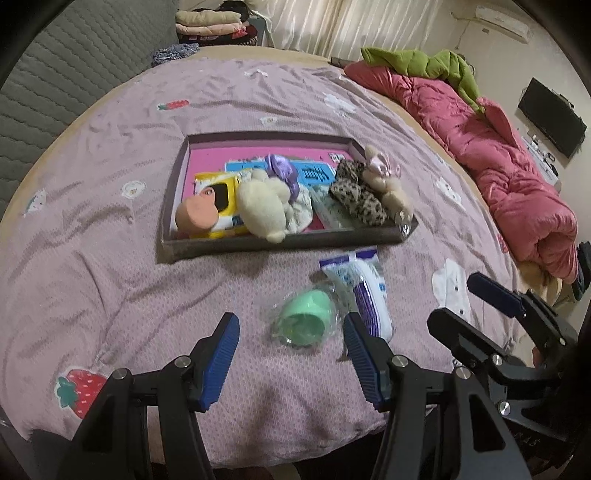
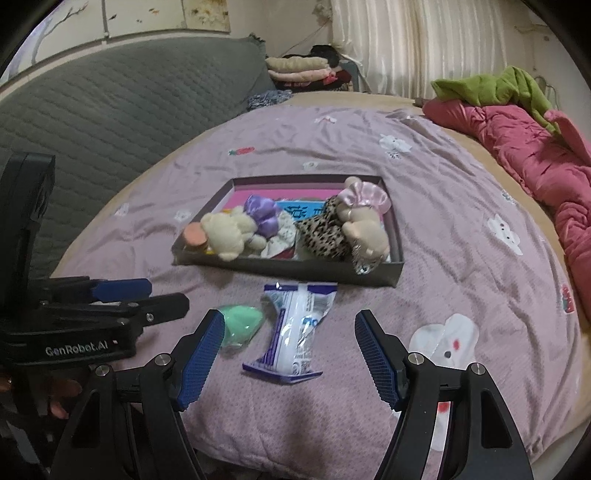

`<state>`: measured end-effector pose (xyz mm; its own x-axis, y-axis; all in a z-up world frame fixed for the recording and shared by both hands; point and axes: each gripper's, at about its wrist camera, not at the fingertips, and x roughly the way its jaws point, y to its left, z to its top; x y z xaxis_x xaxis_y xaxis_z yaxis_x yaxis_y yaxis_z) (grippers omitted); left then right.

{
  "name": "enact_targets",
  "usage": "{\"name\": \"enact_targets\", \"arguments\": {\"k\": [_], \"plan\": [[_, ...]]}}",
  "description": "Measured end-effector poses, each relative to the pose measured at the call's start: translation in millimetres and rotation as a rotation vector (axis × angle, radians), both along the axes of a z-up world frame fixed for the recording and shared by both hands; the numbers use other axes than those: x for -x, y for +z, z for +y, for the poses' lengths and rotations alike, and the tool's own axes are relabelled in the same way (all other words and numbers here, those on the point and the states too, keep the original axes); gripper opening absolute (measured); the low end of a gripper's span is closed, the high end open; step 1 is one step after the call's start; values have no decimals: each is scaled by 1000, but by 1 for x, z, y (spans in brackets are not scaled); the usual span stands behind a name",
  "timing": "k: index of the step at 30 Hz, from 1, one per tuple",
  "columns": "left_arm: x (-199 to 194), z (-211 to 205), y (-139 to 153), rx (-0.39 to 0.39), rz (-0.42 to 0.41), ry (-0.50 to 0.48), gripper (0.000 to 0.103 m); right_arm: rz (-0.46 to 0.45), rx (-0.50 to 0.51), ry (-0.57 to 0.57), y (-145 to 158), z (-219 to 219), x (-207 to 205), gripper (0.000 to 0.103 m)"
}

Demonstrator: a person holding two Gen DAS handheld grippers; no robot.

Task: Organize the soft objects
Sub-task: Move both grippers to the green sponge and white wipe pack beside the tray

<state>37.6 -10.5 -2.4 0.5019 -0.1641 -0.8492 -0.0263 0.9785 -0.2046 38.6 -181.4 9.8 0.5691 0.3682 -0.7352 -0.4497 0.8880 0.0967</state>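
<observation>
A shallow dark box [image 1: 284,242] [image 2: 314,275] with a pink floor lies on the lilac bedspread, holding a cream plush bear [image 1: 262,206] [image 2: 227,232], a second bear with a pink bow [image 1: 391,184] [image 2: 364,227], a leopard-print scrunchie [image 1: 356,197] [image 2: 325,230], a purple scrunchie [image 1: 282,171] [image 2: 264,214] and an orange sponge [image 1: 195,218] [image 2: 195,234]. In front of the box lie a green sponge in clear wrap [image 1: 304,319] [image 2: 242,323] and a white and purple tissue pack [image 1: 364,291] [image 2: 295,328]. My left gripper [image 1: 291,354] [image 2: 147,299] hangs open over the green sponge. My right gripper [image 2: 288,350] [image 1: 461,302] is open above the tissue pack.
A pink quilt [image 1: 498,162] [image 2: 546,166] with a green garment [image 1: 428,62] [image 2: 491,85] lies along the bed's right side. A grey quilted cushion [image 1: 66,74] [image 2: 110,99] stands on the left, and folded clothes [image 1: 210,22] [image 2: 299,68] are stacked at the back.
</observation>
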Motion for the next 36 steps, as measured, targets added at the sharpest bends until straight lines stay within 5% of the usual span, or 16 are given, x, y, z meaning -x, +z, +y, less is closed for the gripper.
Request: {"name": "enact_targets", "arguments": {"k": [29, 36], "plan": [[-47, -25, -72, -84, 167, -27, 58, 113, 29, -43, -40, -11, -20, 75], [-54, -10, -77, -35, 163, -17, 65, 150, 42, -39, -56, 0, -34, 75]]}}
